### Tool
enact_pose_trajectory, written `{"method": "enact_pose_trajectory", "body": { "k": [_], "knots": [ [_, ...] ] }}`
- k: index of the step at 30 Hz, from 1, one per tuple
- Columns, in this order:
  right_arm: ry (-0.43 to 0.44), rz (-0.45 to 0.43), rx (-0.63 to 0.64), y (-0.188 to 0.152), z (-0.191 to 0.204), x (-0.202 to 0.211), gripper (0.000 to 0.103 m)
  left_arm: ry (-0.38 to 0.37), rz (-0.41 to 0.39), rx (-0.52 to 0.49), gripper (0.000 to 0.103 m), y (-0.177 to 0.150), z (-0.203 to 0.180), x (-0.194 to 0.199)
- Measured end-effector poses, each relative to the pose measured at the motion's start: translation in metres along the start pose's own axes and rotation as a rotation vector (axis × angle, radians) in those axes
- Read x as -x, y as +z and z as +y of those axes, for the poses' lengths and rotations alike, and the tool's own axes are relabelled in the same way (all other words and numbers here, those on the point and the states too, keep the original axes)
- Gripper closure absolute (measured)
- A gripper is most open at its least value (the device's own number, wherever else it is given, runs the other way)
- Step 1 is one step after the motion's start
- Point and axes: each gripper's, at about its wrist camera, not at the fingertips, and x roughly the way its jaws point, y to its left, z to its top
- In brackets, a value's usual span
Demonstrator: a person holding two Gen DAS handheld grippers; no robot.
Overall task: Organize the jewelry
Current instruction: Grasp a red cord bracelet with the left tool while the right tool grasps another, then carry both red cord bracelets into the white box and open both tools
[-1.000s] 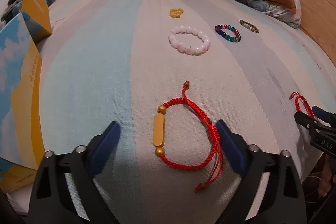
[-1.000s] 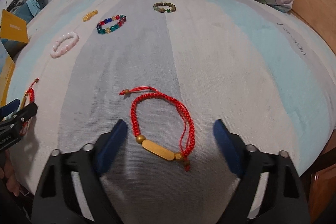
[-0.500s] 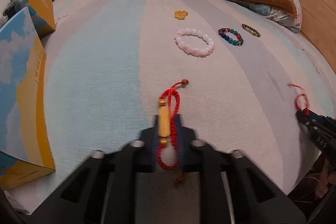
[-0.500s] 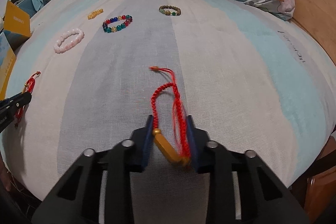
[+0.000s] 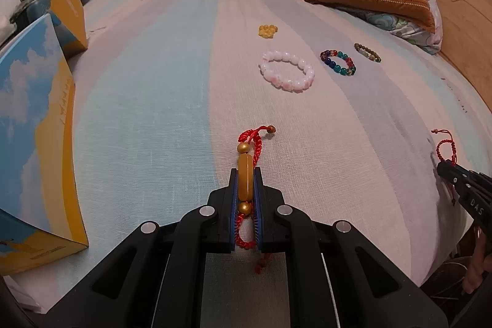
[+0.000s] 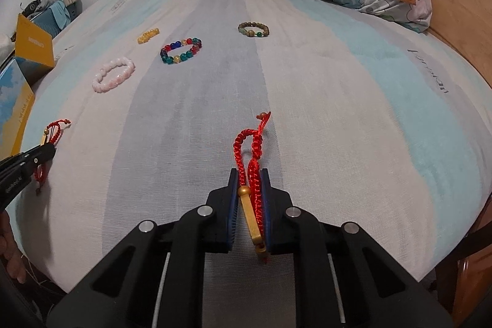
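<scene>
Both grippers have just clamped shut, each catching 1 red braided cord bracelet that lay as an open loop a second ago. The left gripper (image 5: 246, 199) pinches its bracelet (image 5: 246, 180) by the smooth gold bar, low centre of the left view. The right gripper (image 6: 249, 205) squeezes the second bracelet (image 6: 250, 171) flat, bar and cord together. Both loops rest on the coarse-woven striped bedsheet (image 5: 138, 112), so lifting looks next. In the upper right lie 4 glossy beaded pieces, among them the pink bead bracelet (image 5: 286, 73).
</scene>
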Motion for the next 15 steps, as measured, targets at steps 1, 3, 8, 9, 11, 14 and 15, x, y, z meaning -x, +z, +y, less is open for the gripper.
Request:
{"method": "enact_pose_trajectory", "body": {
  "k": [1, 3, 8, 9, 11, 14, 15],
  "knots": [
    [0.001, 0.001, 0.003, 0.0, 0.001, 0.0, 0.091, -0.001, 0.001, 0.001, 0.095, 0.0, 0.0, 0.0],
    [0.0, 0.001, 0.005, 0.0, 0.002, 0.0, 0.091, -0.003, 0.0, 0.002, 0.095, 0.0, 0.001, 0.001],
    [-0.012, -0.003, 0.012, 0.0, 0.007, 0.001, 0.091, -0.004, 0.003, 0.002, 0.095, 0.0, 0.0, 0.002],
    [-0.013, -0.004, 0.012, 0.0, 0.008, 0.001, 0.091, -0.005, 0.004, 0.001, 0.095, 0.0, 0.0, 0.003],
    [-0.013, -0.009, 0.011, 0.001, 0.009, 0.003, 0.091, -0.008, 0.0, -0.002, 0.095, 0.001, -0.001, 0.006],
    [-0.016, -0.018, 0.0, 0.003, 0.009, 0.008, 0.091, -0.01, -0.008, 0.001, 0.095, 0.003, -0.001, 0.013],
    [-0.017, -0.021, -0.006, 0.004, 0.009, 0.01, 0.091, -0.008, -0.009, 0.002, 0.095, 0.004, -0.001, 0.016]
  ]
}}
